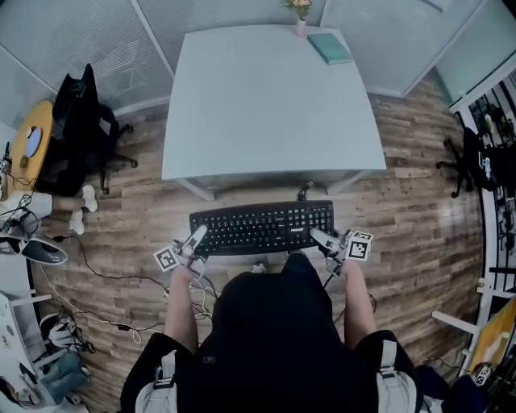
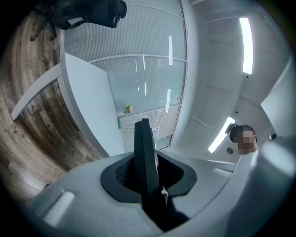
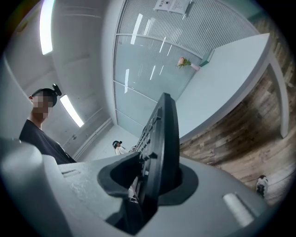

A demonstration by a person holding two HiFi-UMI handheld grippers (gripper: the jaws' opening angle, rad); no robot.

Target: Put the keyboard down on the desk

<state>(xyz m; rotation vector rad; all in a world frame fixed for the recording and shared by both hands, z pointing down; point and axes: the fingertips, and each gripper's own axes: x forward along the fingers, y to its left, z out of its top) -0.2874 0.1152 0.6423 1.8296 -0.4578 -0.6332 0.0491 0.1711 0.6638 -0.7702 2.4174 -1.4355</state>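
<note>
A black keyboard (image 1: 262, 227) hangs in the air between my two grippers, above the wooden floor and just short of the near edge of the white desk (image 1: 266, 97). My left gripper (image 1: 196, 239) is shut on its left end, my right gripper (image 1: 316, 237) on its right end. In the left gripper view the keyboard (image 2: 144, 157) runs edge-on out of the jaws. The right gripper view shows the keyboard (image 3: 162, 143) the same way, its keys facing left.
A teal book (image 1: 329, 47) and a small vase with flowers (image 1: 300, 16) sit at the desk's far edge. A black office chair with a bag (image 1: 76, 133) stands at the left, another chair (image 1: 472, 161) at the right. Cables (image 1: 105, 278) lie on the floor.
</note>
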